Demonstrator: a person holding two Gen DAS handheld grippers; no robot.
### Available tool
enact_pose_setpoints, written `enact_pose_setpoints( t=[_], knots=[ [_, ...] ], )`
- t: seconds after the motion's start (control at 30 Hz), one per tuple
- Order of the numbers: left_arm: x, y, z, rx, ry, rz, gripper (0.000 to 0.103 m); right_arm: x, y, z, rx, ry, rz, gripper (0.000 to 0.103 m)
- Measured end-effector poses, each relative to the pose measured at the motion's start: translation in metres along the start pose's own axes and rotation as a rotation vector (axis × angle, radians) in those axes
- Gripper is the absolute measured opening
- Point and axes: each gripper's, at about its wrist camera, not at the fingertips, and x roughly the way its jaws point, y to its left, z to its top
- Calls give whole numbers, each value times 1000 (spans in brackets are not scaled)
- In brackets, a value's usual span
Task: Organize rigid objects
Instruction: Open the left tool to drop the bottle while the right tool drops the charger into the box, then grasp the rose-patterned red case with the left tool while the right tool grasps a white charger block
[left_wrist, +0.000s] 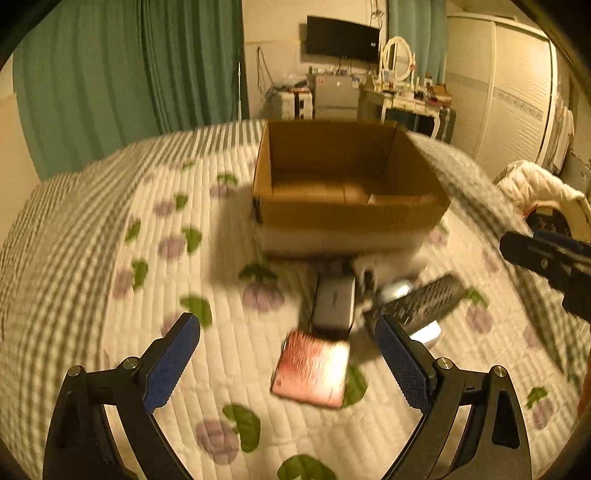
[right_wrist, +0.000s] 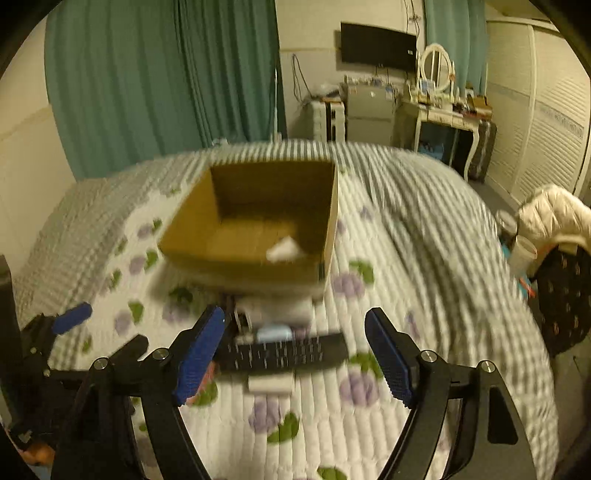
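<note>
An open cardboard box stands on the quilted bed; in the right wrist view the box holds a small white object. In front of it lie a pink flat case, a silver-grey device, a black remote and small white items. My left gripper is open above the pink case. My right gripper is open, with the black remote between its fingers, and shows at the right edge of the left wrist view. The frames are blurred.
The floral quilt covers the bed. Green curtains hang behind. A dresser with a mirror and a wall TV stand at the back. A white jacket lies over a chair at right.
</note>
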Motion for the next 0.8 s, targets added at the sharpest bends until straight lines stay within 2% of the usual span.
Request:
enact_pose_setpoints(
  t=[0.2,0.33,0.4,0.5,0.53,0.57,0.63,0.8],
  knots=[
    [40,1,-38,2,94,-12,97,44,6,-28,-27,94,-15,78],
    [58,-7,-47,12,130,-33,97,65,5,-35,-10,133,-24,78],
    [69,-14,-49,42,147,-3,97,72,3,-36,-2,147,-27,78],
    [78,-22,-51,70,142,-8,96,79,2,-38,-1,159,-28,78],
    [79,-24,-52,78,142,-5,94,81,3,-38,-2,162,-29,78],
    [81,-28,-54,93,144,-4,84,82,3,-39,-5,166,-30,78],
    [82,-32,-56,118,141,4,73,87,2,-41,-4,174,-33,78],
    [75,-32,-58,127,134,-31,72,93,0,-47,3,195,-29,78]
  ],
)
